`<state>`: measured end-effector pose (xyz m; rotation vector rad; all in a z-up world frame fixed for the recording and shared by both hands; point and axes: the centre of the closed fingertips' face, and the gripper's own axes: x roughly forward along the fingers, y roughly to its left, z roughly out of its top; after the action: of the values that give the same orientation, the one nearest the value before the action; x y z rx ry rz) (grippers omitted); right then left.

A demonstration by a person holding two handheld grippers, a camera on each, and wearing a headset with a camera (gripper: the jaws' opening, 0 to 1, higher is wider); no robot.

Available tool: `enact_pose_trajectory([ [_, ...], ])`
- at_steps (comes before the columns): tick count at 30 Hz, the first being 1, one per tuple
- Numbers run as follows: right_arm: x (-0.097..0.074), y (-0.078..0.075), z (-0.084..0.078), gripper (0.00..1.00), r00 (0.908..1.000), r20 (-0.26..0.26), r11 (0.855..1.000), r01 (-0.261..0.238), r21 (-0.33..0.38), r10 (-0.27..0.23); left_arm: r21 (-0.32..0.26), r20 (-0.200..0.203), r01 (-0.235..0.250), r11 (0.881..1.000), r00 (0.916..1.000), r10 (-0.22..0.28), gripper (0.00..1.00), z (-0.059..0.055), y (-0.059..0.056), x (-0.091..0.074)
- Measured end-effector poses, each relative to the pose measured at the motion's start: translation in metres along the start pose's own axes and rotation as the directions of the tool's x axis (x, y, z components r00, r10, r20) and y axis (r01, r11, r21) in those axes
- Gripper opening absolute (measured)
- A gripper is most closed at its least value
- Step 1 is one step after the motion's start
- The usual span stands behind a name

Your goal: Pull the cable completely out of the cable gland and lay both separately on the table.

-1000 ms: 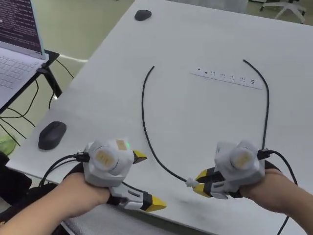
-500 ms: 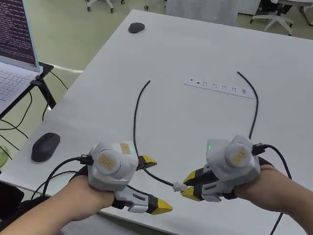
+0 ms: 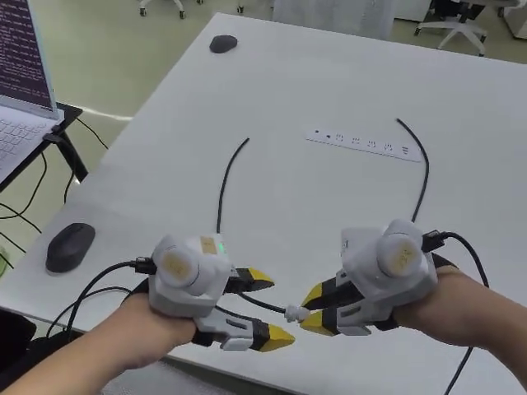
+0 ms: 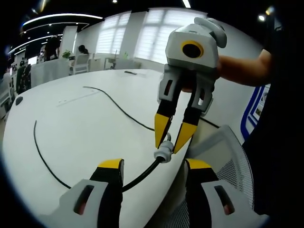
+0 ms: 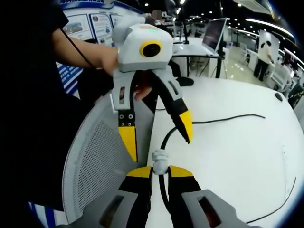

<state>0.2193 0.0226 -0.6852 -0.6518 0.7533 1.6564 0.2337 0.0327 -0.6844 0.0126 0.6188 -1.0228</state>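
The small white plastic cable gland [image 3: 295,313] is clamped between the closed yellow-tipped jaws of the right gripper [image 3: 308,310], near the front edge of the white table [image 3: 329,74]. The thin black cable [image 3: 221,197] threaded through the gland is seen passing between the wide-apart jaws of the left gripper [image 3: 273,309], then curving away across the tabletop

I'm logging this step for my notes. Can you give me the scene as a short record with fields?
right tool: shut on cable gland
left tool: open, jaws straddling the cable
cable: in the gland, rest lying on table
task state: not separated yet
nearby: power strip
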Motion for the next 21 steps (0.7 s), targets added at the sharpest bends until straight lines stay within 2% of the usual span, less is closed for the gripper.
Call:
enact_pose_trajectory([
  [4,-0.002,0.001,0.001,0.06,1.0000,0.003,1.000,0.003,-0.029,-0.003,-0.010,0.016,0.015,1.000,0.9998,-0.014,0.43,0.003,-0.002,0.001],
  [10,-0.002,0.004,0.003,0.06,1.0000,0.009,0.999,-0.004,-0.045,0.005,0.007,0.006,0.055,0.998,0.9985,-0.055,0.31,0.000,-0.009,0.006],
  [15,0.001,0.006,-0.001,0.06,1.0000,-0.008,0.996,-0.007,-0.094,0.006,0.010,0.003,0.077,0.997,0.9970,-0.077,0.22,0.000,-0.012,0.007],
  [21,0.002,0.006,0.000,0.06,1.0000,-0.008,0.991,-0.006,-0.131,0.005,0.038,0.007,0.096,0.995,0.9953,-0.097,0.18,-0.002,-0.016,0.007],
])
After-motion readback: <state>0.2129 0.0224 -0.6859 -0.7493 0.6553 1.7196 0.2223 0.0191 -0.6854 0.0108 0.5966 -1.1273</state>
